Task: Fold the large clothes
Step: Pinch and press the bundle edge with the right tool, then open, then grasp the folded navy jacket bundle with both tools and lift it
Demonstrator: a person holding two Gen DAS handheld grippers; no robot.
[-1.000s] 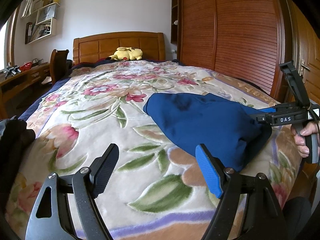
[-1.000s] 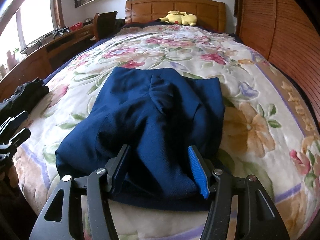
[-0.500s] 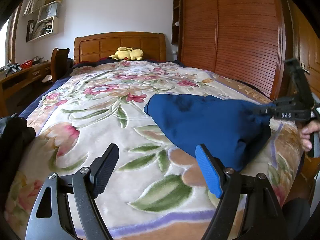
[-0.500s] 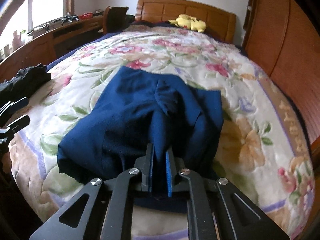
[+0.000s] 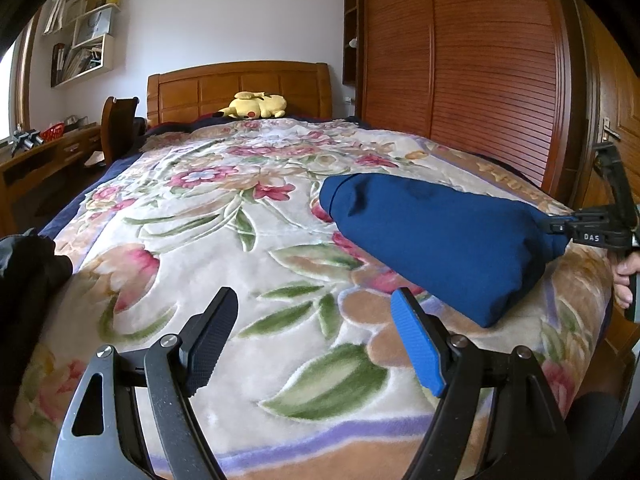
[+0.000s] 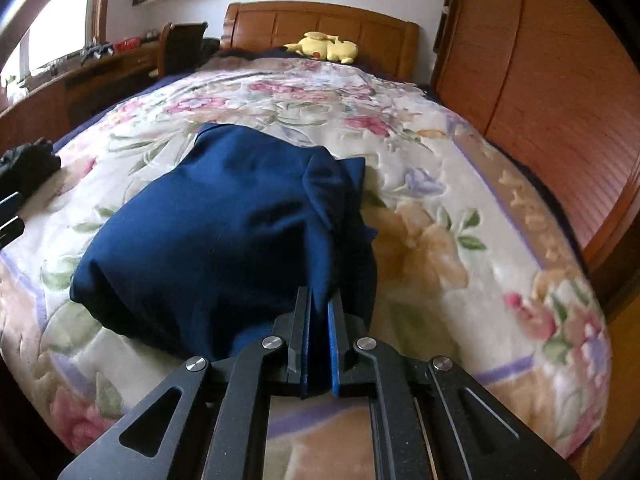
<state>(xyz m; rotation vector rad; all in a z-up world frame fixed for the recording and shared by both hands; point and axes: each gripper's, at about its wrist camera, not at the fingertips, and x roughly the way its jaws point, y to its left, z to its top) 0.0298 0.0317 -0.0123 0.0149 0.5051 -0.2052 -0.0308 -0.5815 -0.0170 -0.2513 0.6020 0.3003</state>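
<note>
A dark blue garment [image 6: 224, 232] lies folded on the flowered bedspread [image 6: 460, 208], near the foot of the bed. My right gripper [image 6: 319, 300] is shut on its near edge, and the cloth rises into the closed jaws. In the left wrist view the same blue garment [image 5: 436, 232] is lifted at its right end, where the right gripper [image 5: 558, 227] pinches it, with a hand behind on the handle. My left gripper [image 5: 316, 320] hovers open over bare bedspread [image 5: 200, 240] to the left of the garment, holding nothing.
A black garment [image 5: 28, 272] lies at the bed's left edge. A yellow plush toy [image 5: 256, 106] rests by the wooden headboard [image 5: 240, 88]. A wooden wardrobe [image 5: 480, 60] runs along the right side, a desk [image 5: 36, 156] and chair along the left.
My right gripper closed on the near edge of the blue garment and then drew it up and toward me, lifting that end. The left gripper stayed still and open.
</note>
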